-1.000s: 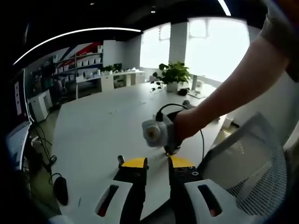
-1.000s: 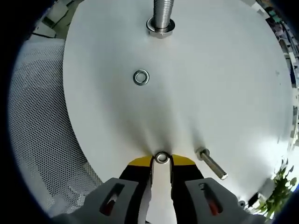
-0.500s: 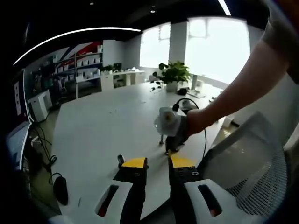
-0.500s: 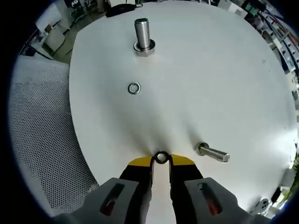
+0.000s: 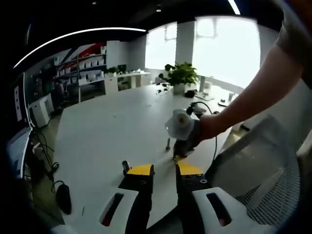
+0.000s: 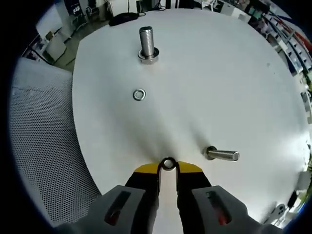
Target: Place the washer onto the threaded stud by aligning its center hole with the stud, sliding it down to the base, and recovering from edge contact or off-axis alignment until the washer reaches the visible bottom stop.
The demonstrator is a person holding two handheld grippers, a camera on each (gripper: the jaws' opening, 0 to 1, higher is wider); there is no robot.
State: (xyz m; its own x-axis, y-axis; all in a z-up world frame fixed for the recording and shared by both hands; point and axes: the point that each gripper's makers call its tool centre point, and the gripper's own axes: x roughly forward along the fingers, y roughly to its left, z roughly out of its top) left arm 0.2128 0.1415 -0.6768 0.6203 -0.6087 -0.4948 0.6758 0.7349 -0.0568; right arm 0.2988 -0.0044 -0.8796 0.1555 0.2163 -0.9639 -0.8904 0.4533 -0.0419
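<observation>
A small steel washer point(image 6: 168, 164) is pinched at the tips of my right gripper point(image 6: 168, 166), held above the white table point(image 6: 219, 83). The threaded stud point(image 6: 147, 43) stands upright on its nut base far ahead, near the table's edge. A second washer point(image 6: 139, 94) lies flat between the stud and my gripper. In the left gripper view, a person's hand holds the right gripper point(image 5: 178, 156) over the table, tips pointing down. My left gripper point(image 5: 165, 169) hangs open with nothing between its jaws. The stud point(image 5: 126, 166) is a short dark post just left of its left jaw.
A bolt point(image 6: 222, 155) lies on its side to the right of my right gripper. A mesh office chair point(image 6: 44, 146) stands beside the table's edge, also seen as the chair point(image 5: 263, 165). A potted plant point(image 5: 181, 75) stands at the table's far end. A dark mouse point(image 5: 63, 199) is low on the left.
The right gripper has risen and drawn back with the washer in it, so the stud looks smaller and farther. In the left gripper view it has moved right. The left gripper stayed still.
</observation>
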